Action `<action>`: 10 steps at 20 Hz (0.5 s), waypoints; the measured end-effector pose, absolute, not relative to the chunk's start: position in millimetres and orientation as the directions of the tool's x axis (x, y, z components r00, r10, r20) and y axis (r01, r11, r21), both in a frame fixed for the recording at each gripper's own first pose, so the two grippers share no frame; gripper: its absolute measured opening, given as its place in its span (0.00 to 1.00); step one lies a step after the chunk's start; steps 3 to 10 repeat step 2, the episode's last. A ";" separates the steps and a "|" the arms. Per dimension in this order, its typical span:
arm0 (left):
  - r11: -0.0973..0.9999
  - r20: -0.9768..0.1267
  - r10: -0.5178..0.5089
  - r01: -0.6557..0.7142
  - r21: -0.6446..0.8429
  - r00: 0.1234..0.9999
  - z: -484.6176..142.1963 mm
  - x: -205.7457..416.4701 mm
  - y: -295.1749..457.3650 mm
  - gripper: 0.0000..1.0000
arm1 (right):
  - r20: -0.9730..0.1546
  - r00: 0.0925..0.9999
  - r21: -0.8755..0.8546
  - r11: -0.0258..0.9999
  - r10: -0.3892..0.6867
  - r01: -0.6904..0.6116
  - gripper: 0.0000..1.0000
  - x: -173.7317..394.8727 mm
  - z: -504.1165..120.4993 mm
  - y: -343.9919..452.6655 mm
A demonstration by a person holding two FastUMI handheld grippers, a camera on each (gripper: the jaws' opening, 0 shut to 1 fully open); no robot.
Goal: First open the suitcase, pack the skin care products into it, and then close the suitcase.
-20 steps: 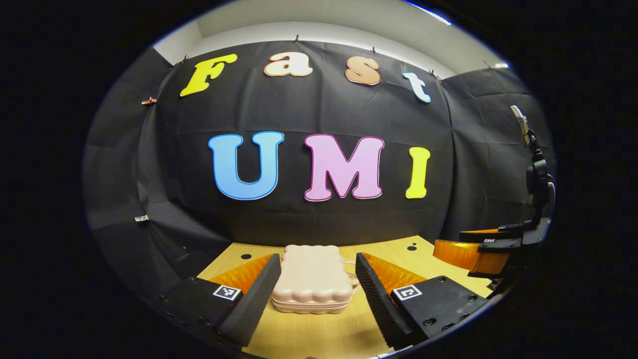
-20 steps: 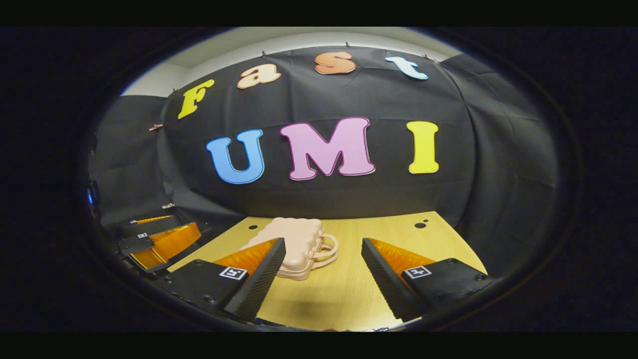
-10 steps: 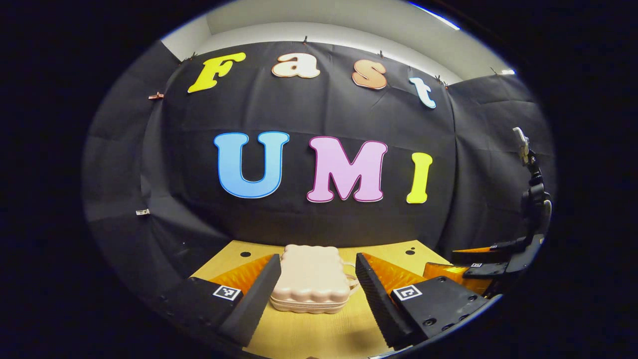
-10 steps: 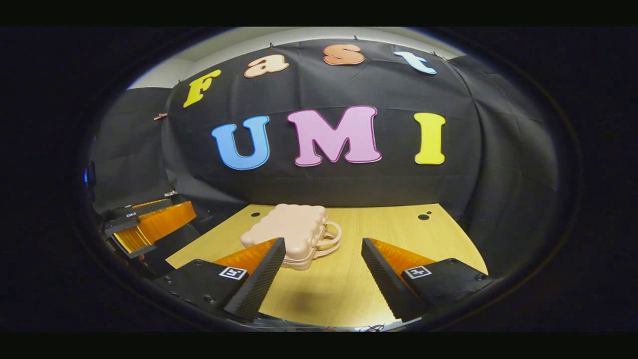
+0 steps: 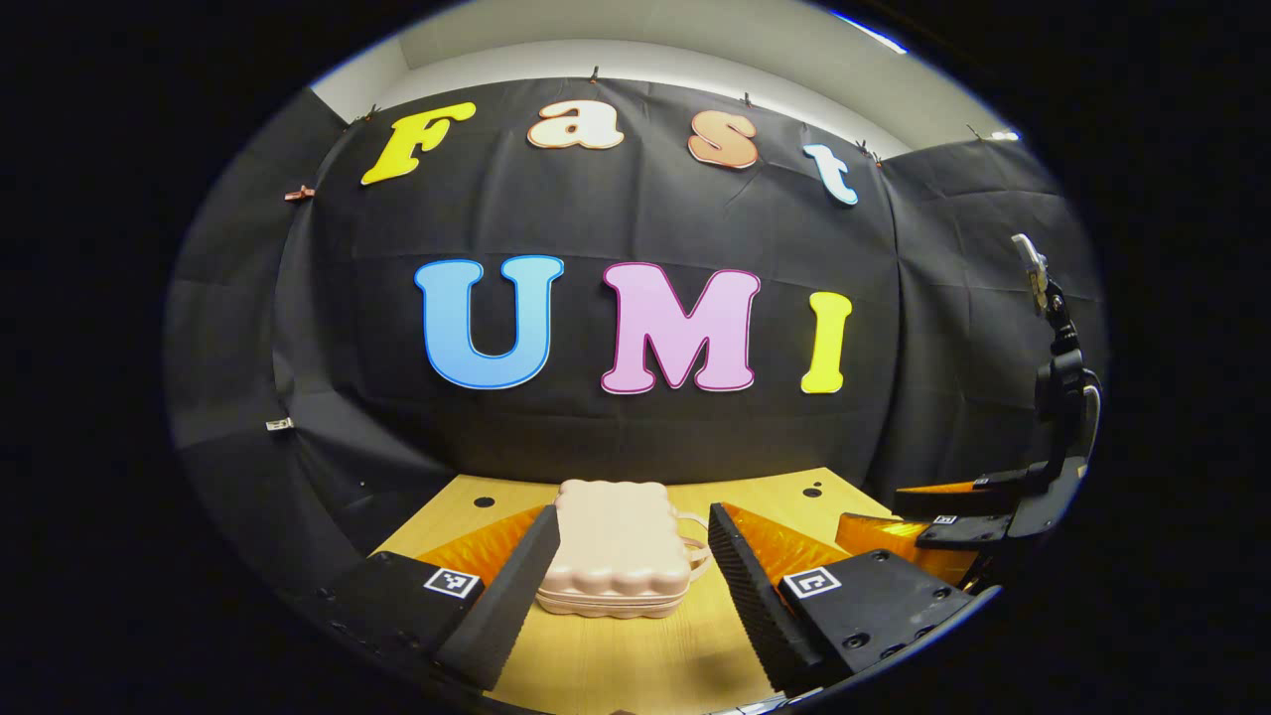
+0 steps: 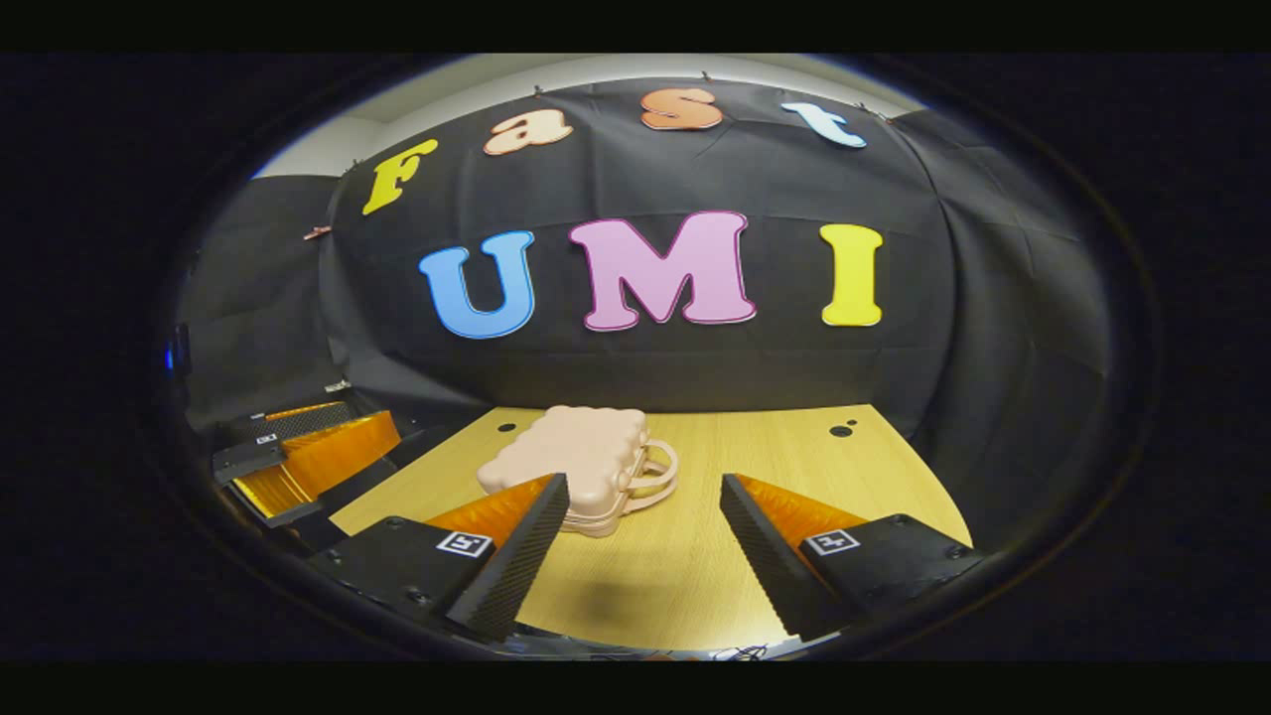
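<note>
A small pale pink suitcase (image 5: 618, 544) with a wavy edge lies flat and closed on the wooden table (image 5: 635, 655), its handle (image 5: 695, 551) pointing right. My left gripper (image 5: 634, 541) is open, and the case lies a little beyond its fingertips, between them in the left gripper view. In the right gripper view the suitcase (image 6: 576, 467) sits ahead and to the left, partly behind the left finger (image 6: 516, 556). My right gripper (image 6: 643, 511) is open over bare table. The other gripper (image 5: 953, 521) hovers at the right of the left gripper view, and at the left (image 6: 298, 457) of the right gripper view.
The table (image 6: 794, 457) has small dark holes (image 6: 842, 430) near its back edge and ends at the black cloth wall. A dark mount with a clip (image 5: 1058, 367) rises above the right gripper in the left gripper view.
Both views shifted slightly with the hands. The right gripper dropped lower at the edge of the left gripper view. The suitcase has stayed in place and closed.
</note>
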State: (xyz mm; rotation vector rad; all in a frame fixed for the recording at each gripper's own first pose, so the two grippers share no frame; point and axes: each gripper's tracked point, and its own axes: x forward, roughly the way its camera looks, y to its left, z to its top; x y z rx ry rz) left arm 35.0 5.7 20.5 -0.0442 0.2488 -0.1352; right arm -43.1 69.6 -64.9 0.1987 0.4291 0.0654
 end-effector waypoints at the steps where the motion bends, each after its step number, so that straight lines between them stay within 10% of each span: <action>1: 0.990 -0.239 -0.140 0.128 -0.063 0.961 21.9 34.9 4.6 0.95 | -0.408 0.907 0.209 0.978 0.108 -0.023 0.98 -42.7 -65.0 71.0; 10: 0.990 -0.237 -0.138 0.128 -0.059 0.962 22.5 34.6 5.6 0.95 | -0.406 0.907 0.210 0.977 0.112 -0.026 0.98 -42.3 -63.6 72.5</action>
